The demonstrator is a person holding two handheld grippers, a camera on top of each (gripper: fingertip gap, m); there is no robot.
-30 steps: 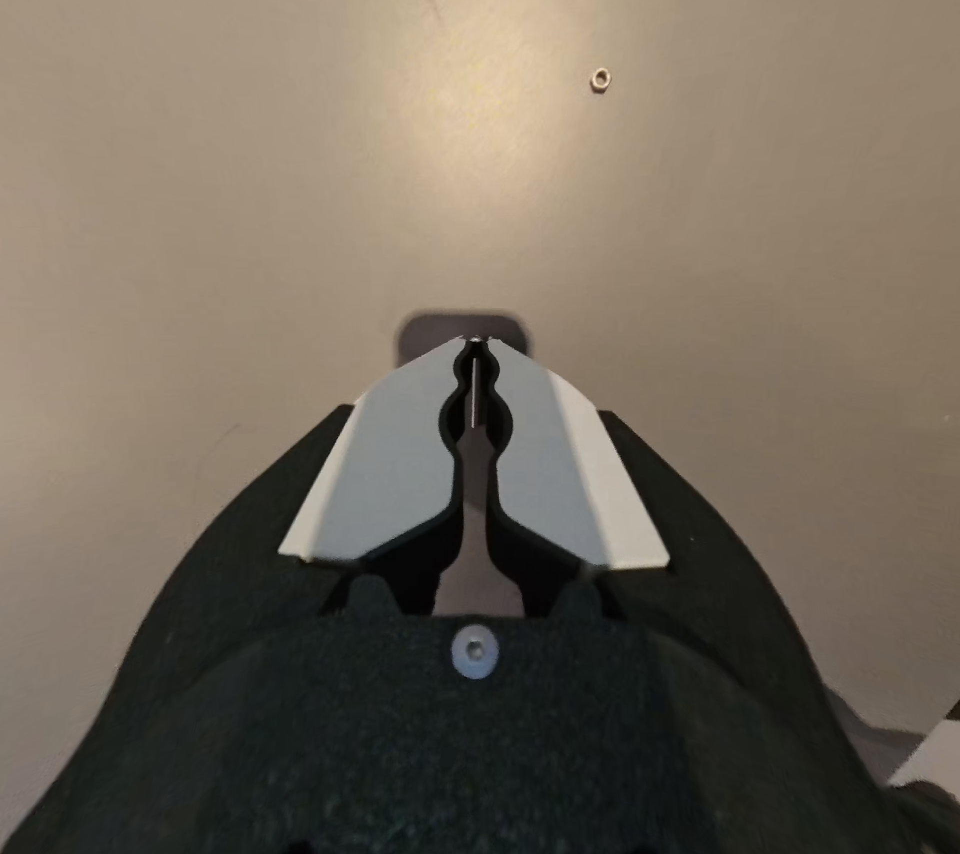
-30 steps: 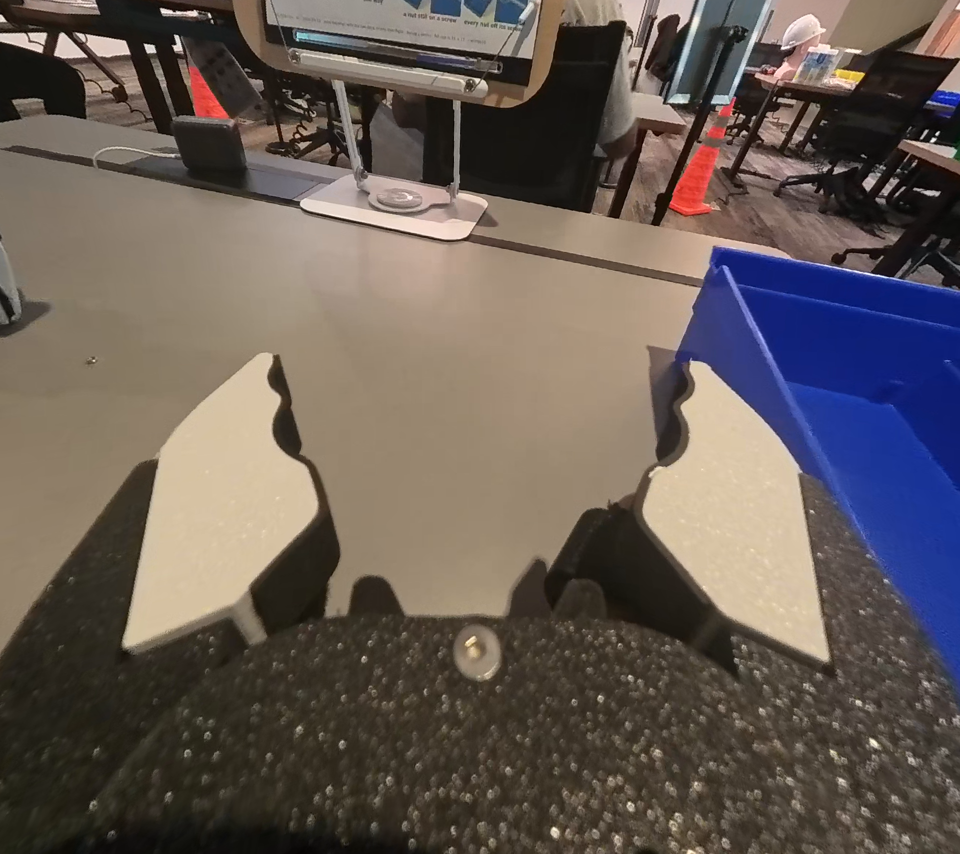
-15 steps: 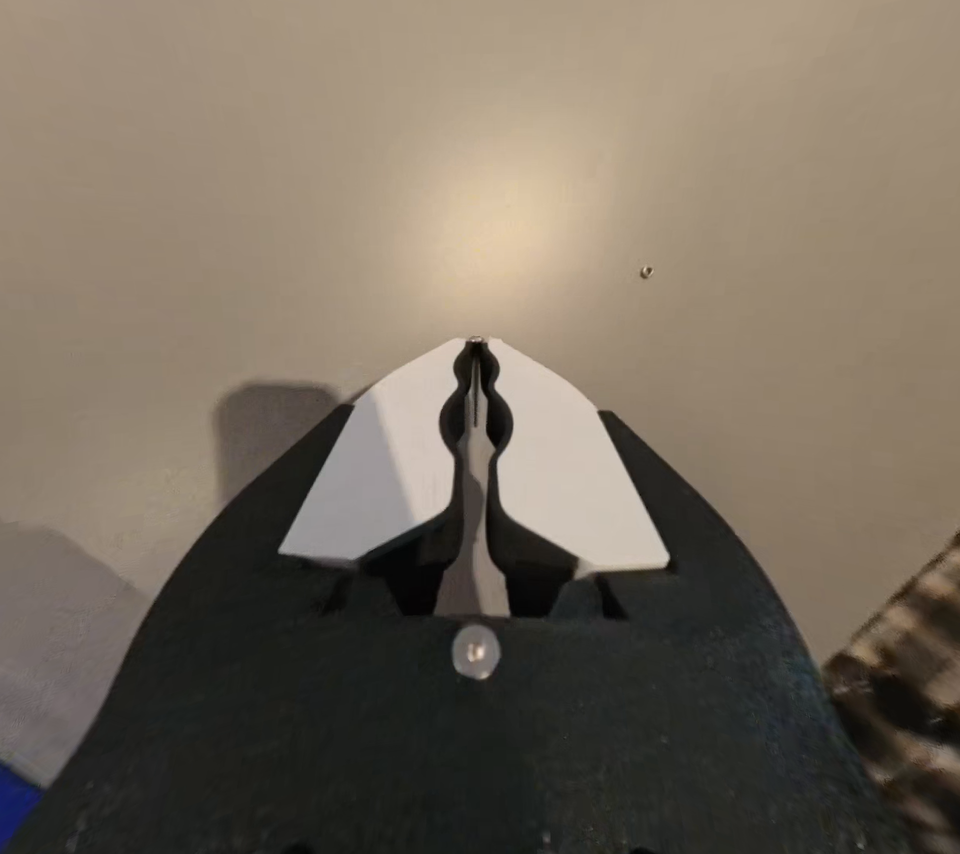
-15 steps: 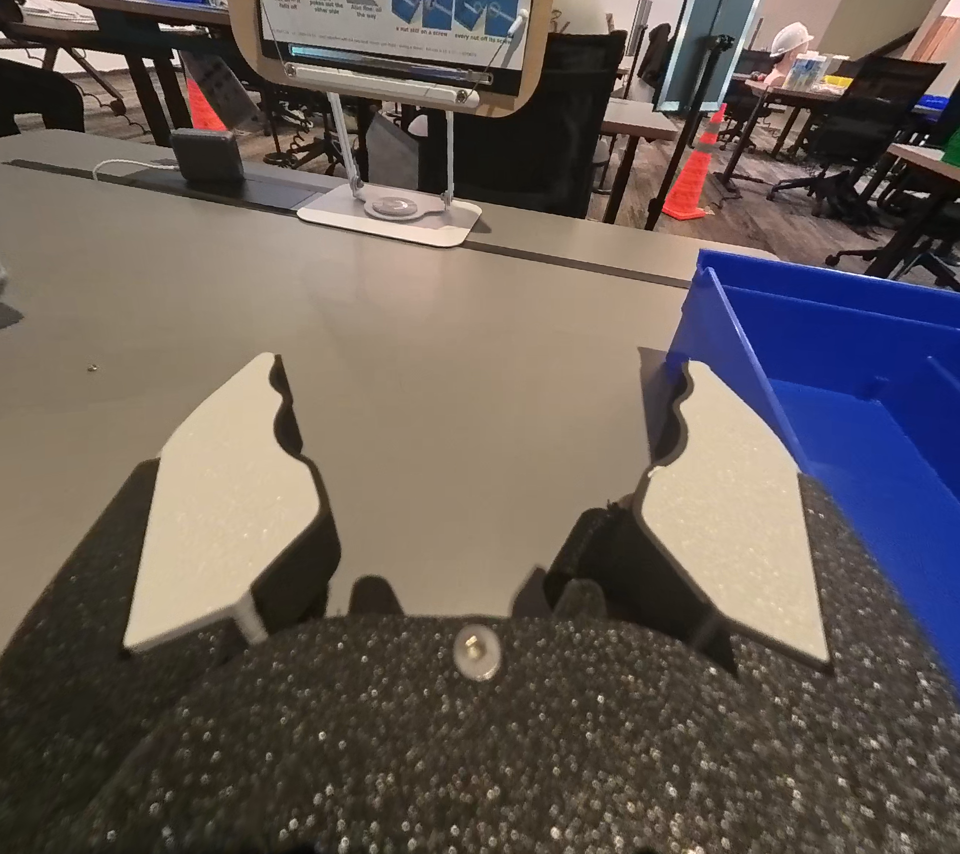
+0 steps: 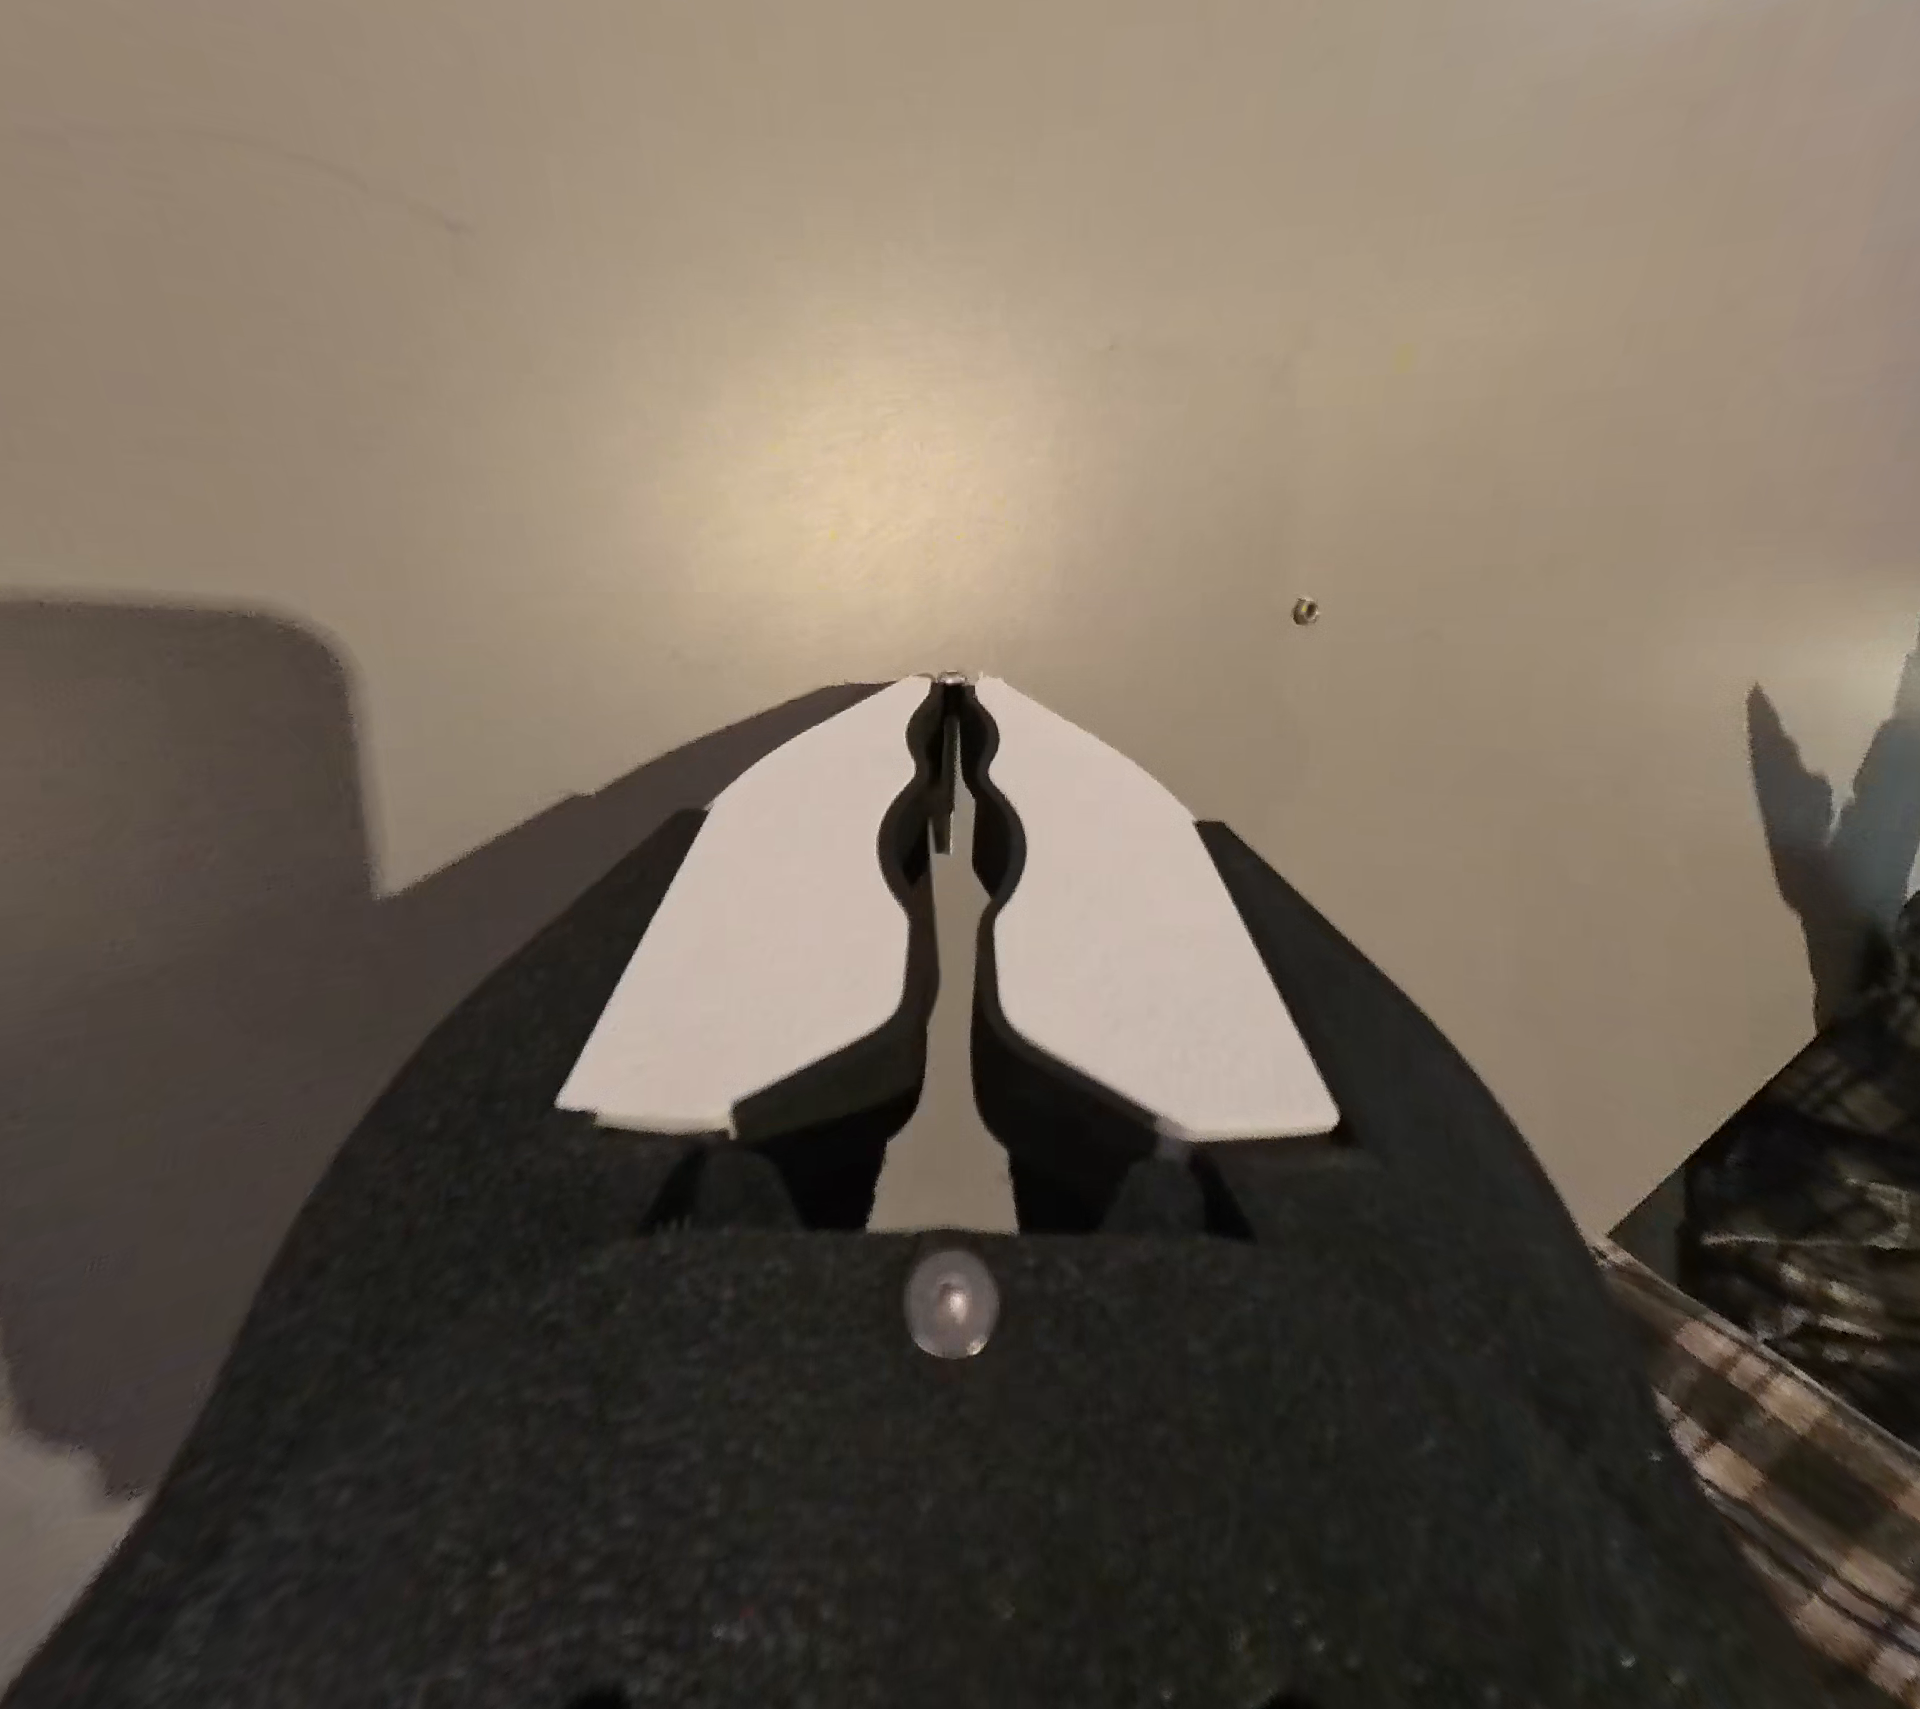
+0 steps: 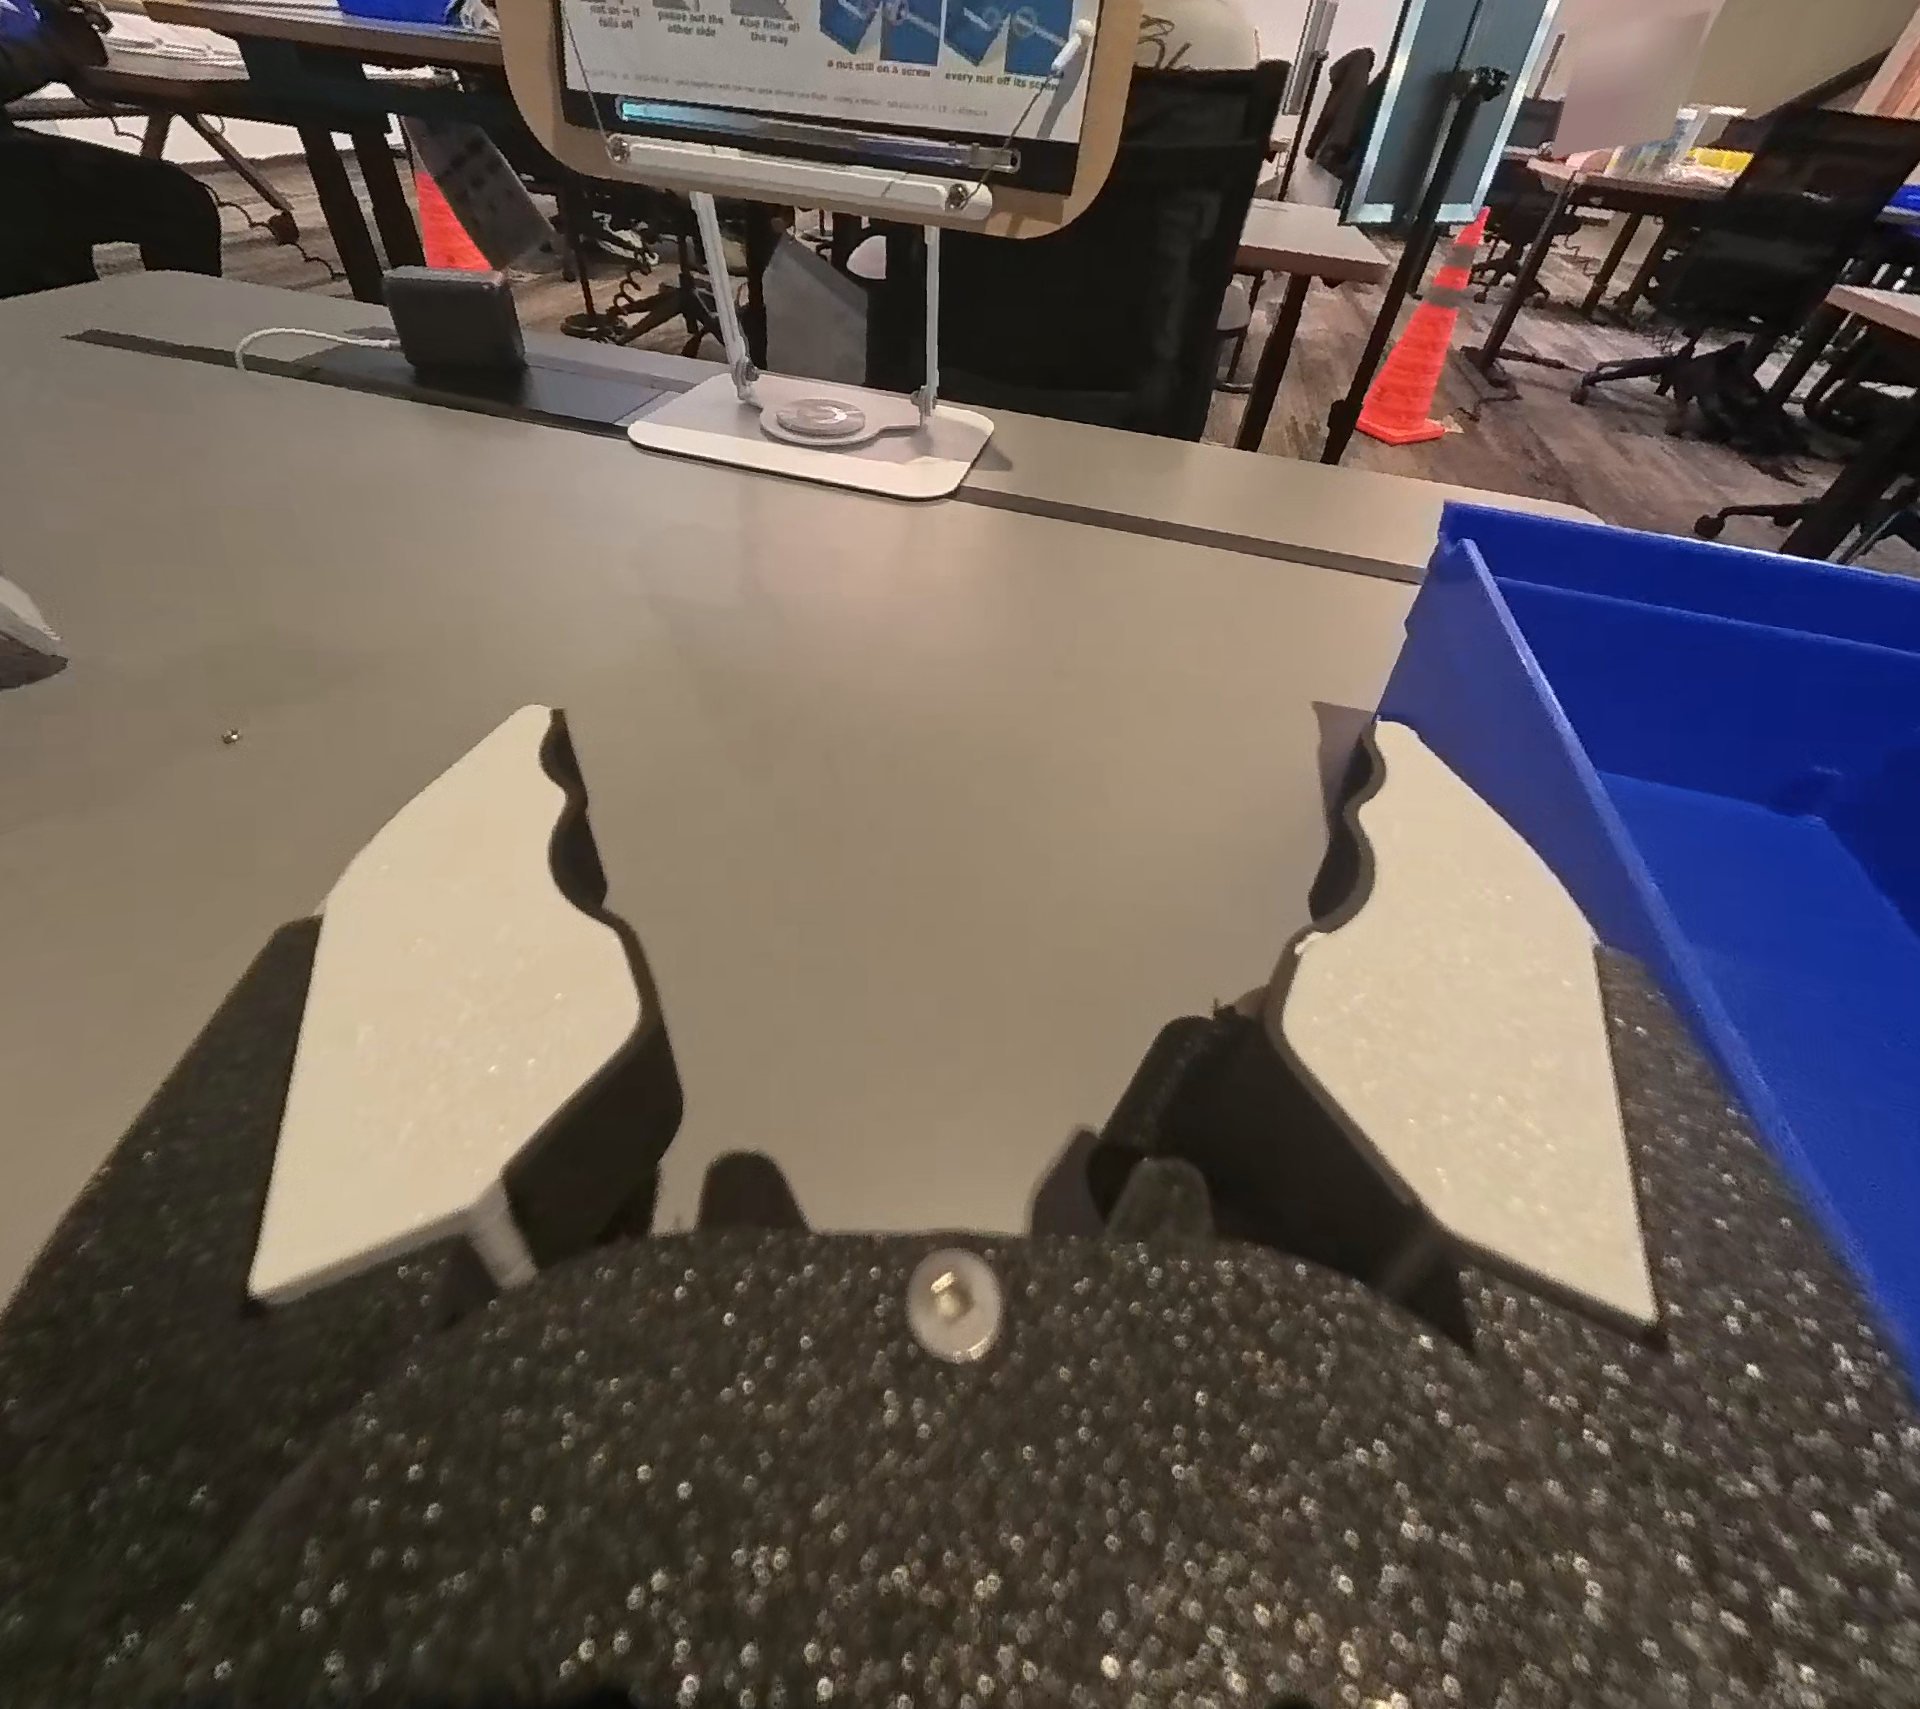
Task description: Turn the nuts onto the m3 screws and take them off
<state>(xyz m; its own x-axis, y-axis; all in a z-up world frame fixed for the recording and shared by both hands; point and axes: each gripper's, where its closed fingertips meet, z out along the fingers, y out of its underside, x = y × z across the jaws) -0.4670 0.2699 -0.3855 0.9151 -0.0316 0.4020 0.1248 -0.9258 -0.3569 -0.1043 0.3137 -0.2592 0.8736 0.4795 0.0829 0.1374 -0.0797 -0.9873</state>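
Note:
My left gripper (image 5: 951,685) is shut on a thin M3 screw (image 5: 948,766). The screw runs along the gap between the fingers, its head at the tips. The gripper points down at the table from well above. A small nut (image 5: 1305,613) lies loose on the table to the right of the tips. It also shows as a tiny speck in the right wrist view (image 6: 231,736), far left. My right gripper (image 6: 951,786) is open and empty, low over the table, left of a blue bin (image 6: 1558,724).
The grey table (image 6: 935,620) carries an instruction sheet on a stand (image 6: 821,438) at the back and a small black box (image 6: 454,321) with a white cable. A plaid sleeve (image 5: 1787,1347) shows at the right of the left wrist view. Chairs, tables and orange cones stand beyond. My right tips are about 25 cm from the small nut (image 5: 1305,613), my left tips only 9 cm.
My left gripper has risen and tilted with the screw in it, so the nut looks smaller and nearer the tips. My right gripper has shifted slightly and stays open.

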